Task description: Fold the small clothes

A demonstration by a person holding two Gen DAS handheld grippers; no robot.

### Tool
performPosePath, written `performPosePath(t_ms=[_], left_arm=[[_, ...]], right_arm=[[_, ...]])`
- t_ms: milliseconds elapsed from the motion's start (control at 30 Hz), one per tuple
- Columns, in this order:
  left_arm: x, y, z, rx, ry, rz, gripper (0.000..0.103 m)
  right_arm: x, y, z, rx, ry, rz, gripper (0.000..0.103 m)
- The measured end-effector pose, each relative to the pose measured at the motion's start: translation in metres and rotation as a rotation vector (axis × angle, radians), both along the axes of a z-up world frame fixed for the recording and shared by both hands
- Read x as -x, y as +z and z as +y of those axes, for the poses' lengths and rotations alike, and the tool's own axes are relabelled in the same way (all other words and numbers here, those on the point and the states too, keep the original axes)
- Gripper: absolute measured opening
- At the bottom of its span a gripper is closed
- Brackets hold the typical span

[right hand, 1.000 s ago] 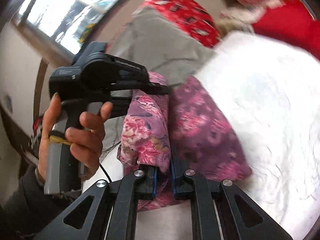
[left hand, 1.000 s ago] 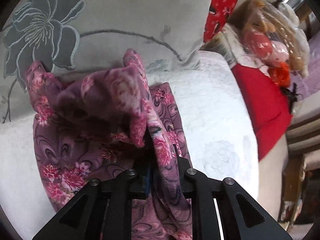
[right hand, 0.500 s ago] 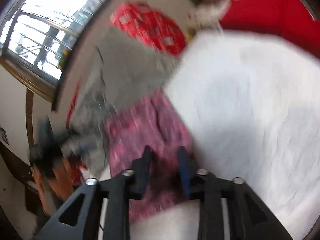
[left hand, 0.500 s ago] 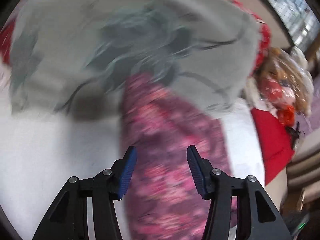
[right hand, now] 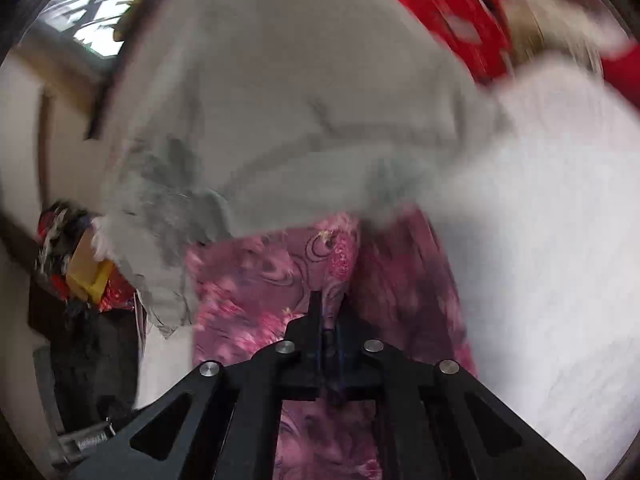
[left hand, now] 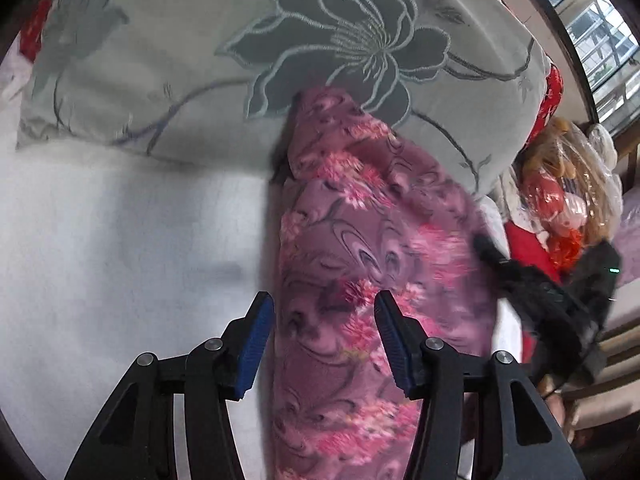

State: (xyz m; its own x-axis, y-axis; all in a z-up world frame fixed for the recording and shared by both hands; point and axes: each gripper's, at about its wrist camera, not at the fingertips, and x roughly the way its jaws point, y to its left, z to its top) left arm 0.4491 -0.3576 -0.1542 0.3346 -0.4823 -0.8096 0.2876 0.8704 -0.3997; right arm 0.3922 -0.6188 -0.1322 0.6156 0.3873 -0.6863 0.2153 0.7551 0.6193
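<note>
A purple garment with pink flowers (left hand: 360, 248) lies folded into a long strip on the white bed cover (left hand: 120, 240), its far end against a grey pillow. My left gripper (left hand: 324, 340) is open and empty just above its near part. In the right wrist view the same garment (right hand: 260, 280) lies below the pillow, and my right gripper (right hand: 330, 312) is shut on a fold of it. The right gripper also shows at the right edge of the left wrist view (left hand: 532, 288), blurred.
A grey pillow with a dark embroidered flower (left hand: 320, 40) stands at the back. A red patterned cushion (right hand: 460, 12), a red sheet (left hand: 528, 252) and soft toys in plastic (left hand: 560, 184) lie to the right. A window (left hand: 592, 32) is behind.
My left gripper let go of the garment and opened, then drew back. My right gripper opened briefly, then shut on a fold again. The bunched garment now lies as a flat strip.
</note>
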Motion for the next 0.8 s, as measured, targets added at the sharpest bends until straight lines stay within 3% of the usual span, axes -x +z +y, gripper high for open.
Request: performPosePath(t_ms=[67, 133, 200, 300, 367, 400, 433, 500, 533, 567, 700, 800], left_arm=[[-0.001, -0.009, -0.005, -0.045, 0.012, 0.000, 0.053], [-0.005, -0.025, -0.013, -0.105, 0.013, 0.036, 0.054], [0.000, -0.028, -0.011, -0.098, 0.005, 0.055, 0.054], [0.025, -0.012, 0.005, -0.056, -0.035, 0.009, 0.052], [0.047, -0.010, 0.014, -0.058, -0.050, -0.027, 0.059], [0.056, -0.015, 0.016, -0.070, -0.053, -0.032, 0.060], [0.063, -0.023, 0.016, -0.088, -0.054, -0.026, 0.060], [0.074, -0.042, 0.012, -0.128, -0.073, 0.013, 0.060], [0.075, -0.050, 0.009, -0.142, -0.072, 0.038, 0.061], [0.079, -0.052, 0.009, -0.144, -0.067, 0.044, 0.061], [0.091, -0.050, 0.001, -0.172, -0.086, 0.012, 0.061], [0.094, -0.049, 0.003, -0.191, -0.079, 0.020, 0.061]], right_arm=[[0.000, 0.002, -0.008, 0.036, -0.044, -0.013, 0.004], [-0.007, -0.021, -0.015, 0.062, -0.065, 0.099, 0.002], [-0.009, -0.040, -0.019, 0.082, -0.061, 0.203, 0.002], [0.013, -0.020, -0.026, -0.020, -0.051, 0.111, 0.009], [0.031, -0.004, -0.021, -0.029, 0.027, 0.076, 0.018], [0.040, -0.001, -0.019, -0.034, 0.058, 0.075, 0.038], [0.051, -0.001, -0.017, -0.042, 0.080, 0.085, 0.051], [0.063, -0.010, -0.006, -0.058, 0.120, 0.117, 0.046], [0.068, -0.015, 0.001, -0.044, 0.155, 0.136, 0.017], [0.071, -0.015, 0.007, -0.030, 0.177, 0.134, 0.006], [0.087, 0.010, 0.011, 0.085, 0.145, 0.009, 0.006], [0.077, -0.016, 0.012, 0.116, 0.134, 0.134, 0.006]])
